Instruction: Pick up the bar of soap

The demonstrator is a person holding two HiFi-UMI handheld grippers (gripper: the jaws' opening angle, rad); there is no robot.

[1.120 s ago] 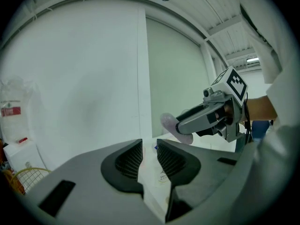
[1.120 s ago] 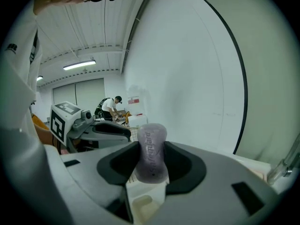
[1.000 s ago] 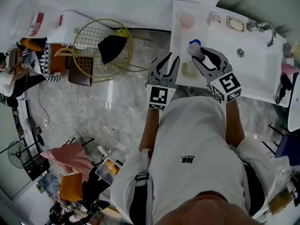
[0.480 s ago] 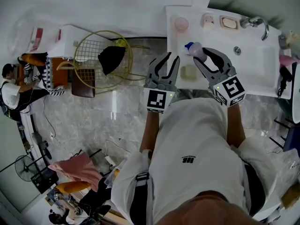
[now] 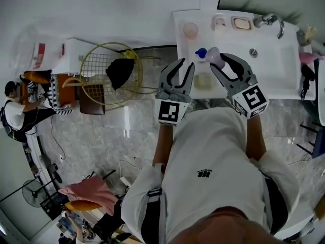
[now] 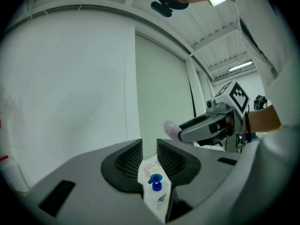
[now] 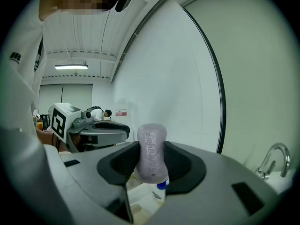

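A lilac bar of soap [image 5: 213,55] with raised lettering is clamped between the jaws of my right gripper [image 5: 220,59], held above the white sink counter [image 5: 274,70]. In the right gripper view the bar [image 7: 151,149] stands upright in the right gripper [image 7: 151,162], filling the gap. My left gripper [image 5: 185,65] hovers beside it over the counter's left edge, its jaws a narrow gap apart with nothing between them [image 6: 149,156]. From the left gripper view the bar [image 6: 171,128] sticks out past the right gripper [image 6: 190,131].
A blue-capped bottle [image 5: 200,52] stands on the counter below the jaws, next to a pale square pad [image 5: 203,80]. A pink cup [image 5: 190,30], a soap dish [image 5: 240,23] and the faucet [image 5: 271,22] line the back. A wire basket [image 5: 109,65] stands on the floor to the left.
The right gripper stays shut on the lilac bar and both grippers keep their places side by side. The counter has slid slightly up and left in the view.
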